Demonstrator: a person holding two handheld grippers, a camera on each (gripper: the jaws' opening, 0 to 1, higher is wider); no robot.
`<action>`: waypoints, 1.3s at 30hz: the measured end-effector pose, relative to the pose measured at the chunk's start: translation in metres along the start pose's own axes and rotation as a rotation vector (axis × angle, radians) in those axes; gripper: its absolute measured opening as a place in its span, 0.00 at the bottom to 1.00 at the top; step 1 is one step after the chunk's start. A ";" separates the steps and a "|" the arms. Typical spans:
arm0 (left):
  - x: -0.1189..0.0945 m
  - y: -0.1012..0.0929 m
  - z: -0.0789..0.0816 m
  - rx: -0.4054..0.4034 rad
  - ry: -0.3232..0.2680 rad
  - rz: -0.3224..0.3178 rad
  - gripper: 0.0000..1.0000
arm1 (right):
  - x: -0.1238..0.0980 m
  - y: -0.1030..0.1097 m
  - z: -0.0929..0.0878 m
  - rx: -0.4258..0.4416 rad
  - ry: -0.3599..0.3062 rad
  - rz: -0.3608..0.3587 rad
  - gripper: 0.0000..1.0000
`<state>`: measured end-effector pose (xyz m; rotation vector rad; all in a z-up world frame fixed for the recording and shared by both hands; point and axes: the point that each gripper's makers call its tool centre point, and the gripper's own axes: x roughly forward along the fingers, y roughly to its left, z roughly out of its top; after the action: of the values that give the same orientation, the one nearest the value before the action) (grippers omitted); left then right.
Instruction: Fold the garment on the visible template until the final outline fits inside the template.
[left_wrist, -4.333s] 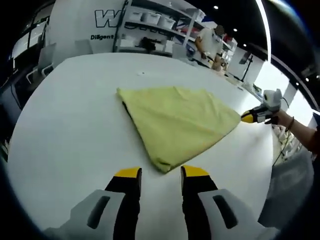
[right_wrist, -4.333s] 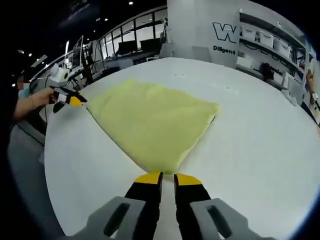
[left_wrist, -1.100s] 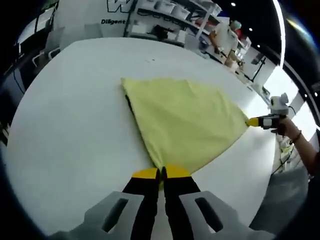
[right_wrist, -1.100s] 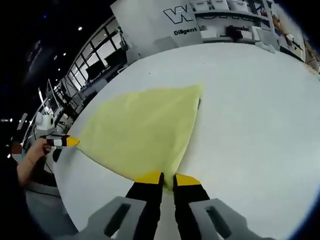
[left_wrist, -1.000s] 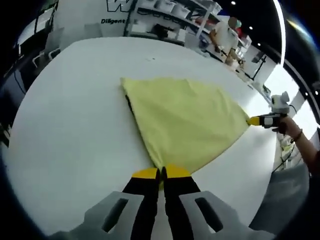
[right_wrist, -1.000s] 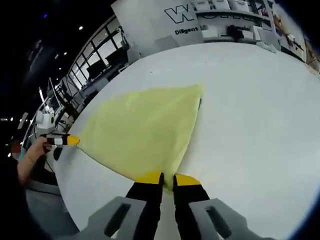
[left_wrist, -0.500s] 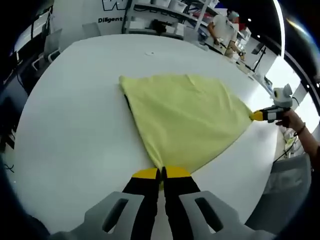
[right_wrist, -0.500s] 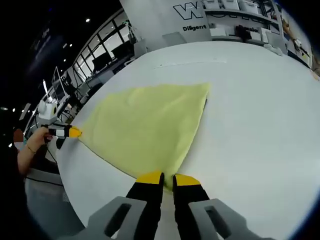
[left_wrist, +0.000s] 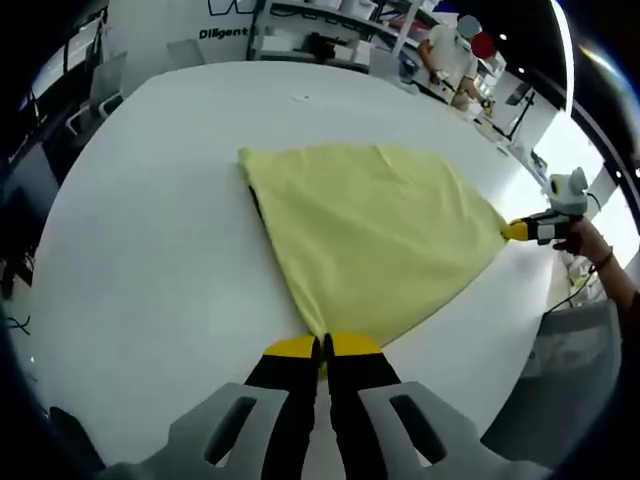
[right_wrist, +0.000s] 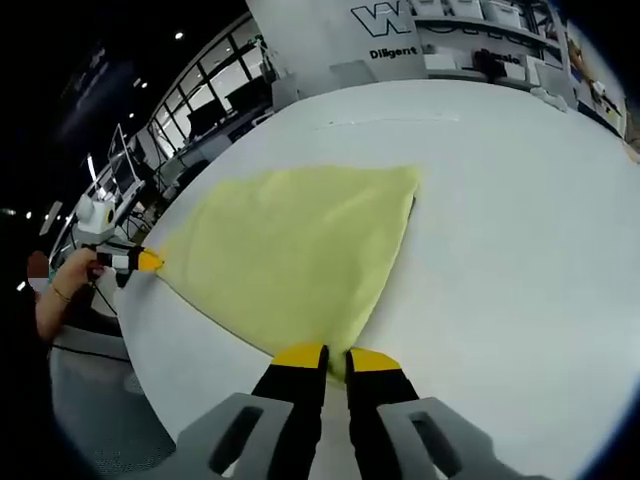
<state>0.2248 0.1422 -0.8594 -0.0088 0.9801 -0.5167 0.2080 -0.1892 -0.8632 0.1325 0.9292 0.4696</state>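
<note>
Since four seconds ago, both grippers have closed on corners of the garment, and the left one, which then stood open just short of the cloth, now pinches it.

Left gripper view, left to right: a white table (left_wrist: 130, 260) spreads wide. On it lies a yellow garment (left_wrist: 370, 235), folded flat into a rough triangle, with a thin dark line along its left edge. The left gripper (left_wrist: 320, 347) rises from the bottom, its yellow-tipped jaws pressed together on the nearest corner of the cloth. At the far right, the right gripper (left_wrist: 514, 231) meets the garment's right corner at the table edge, held by a hand (left_wrist: 588, 243). Beyond the table, shelves (left_wrist: 320, 30) and a person (left_wrist: 450, 60) stand in the background.

Right gripper view, left to right: a hand (right_wrist: 70, 275) holds the left gripper (right_wrist: 148, 262) at the garment's (right_wrist: 295, 250) left corner, near the table's (right_wrist: 520, 250) edge. The cloth fans out across the middle of the white top. The right gripper (right_wrist: 327, 357) rises from the bottom, jaws clamped nearly shut on the nearest corner. A wall with lettering (right_wrist: 400, 30) stands behind.
</note>
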 end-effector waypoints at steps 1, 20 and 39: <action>0.000 0.000 0.000 0.000 0.000 0.000 0.00 | 0.000 0.000 0.000 -0.001 0.001 0.000 0.01; -0.011 -0.001 0.004 -0.034 -0.060 0.037 0.27 | -0.007 0.004 0.005 -0.128 -0.034 -0.061 0.26; -0.052 -0.035 0.025 0.033 -0.222 0.038 0.86 | -0.050 0.053 0.021 -0.086 -0.165 -0.008 0.96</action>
<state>0.2070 0.1283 -0.7959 -0.0178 0.7539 -0.4853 0.1817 -0.1625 -0.7972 0.0880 0.7462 0.4832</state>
